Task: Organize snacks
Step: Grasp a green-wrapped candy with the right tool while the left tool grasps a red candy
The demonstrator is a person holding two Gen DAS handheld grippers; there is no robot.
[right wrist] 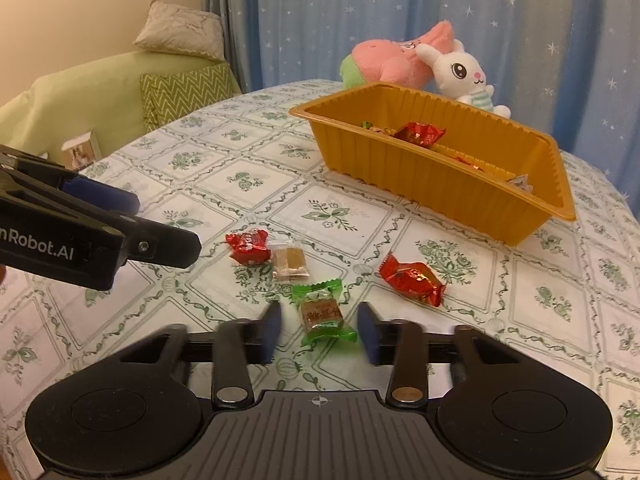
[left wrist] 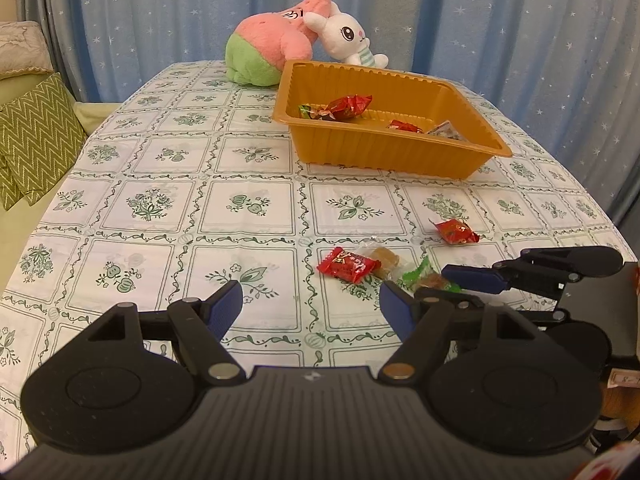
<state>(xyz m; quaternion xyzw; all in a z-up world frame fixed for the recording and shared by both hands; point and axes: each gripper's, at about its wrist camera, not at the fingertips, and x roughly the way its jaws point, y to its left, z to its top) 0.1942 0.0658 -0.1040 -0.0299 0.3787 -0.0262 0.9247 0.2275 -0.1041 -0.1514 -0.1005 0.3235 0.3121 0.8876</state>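
Judging from the left wrist view, the left gripper (left wrist: 312,312) hovered half spread and empty over the green-and-white floral tablecloth (left wrist: 248,204). At 3 o'clock of it, the right gripper (left wrist: 454,280) reached in over a small green-wrapped brown candy (left wrist: 418,276). A flat red foil packet (left wrist: 348,266) and a clear-wrapped tan cube (left wrist: 384,260) lay at 12 o'clock. The ribbed orange plastic tray (left wrist: 380,152), with a few sweets already in it, stood well beyond at 1 o'clock.

The right wrist view showed what that one hid. The green candy lay lengthwise between the narrowly set jaws, with slivers of cloth on either side, so nothing appeared pinched. The squeeze would probably go best on the firm brown block, not the loose wrapper tails, before lifting towards the tray at 1 o'clock.
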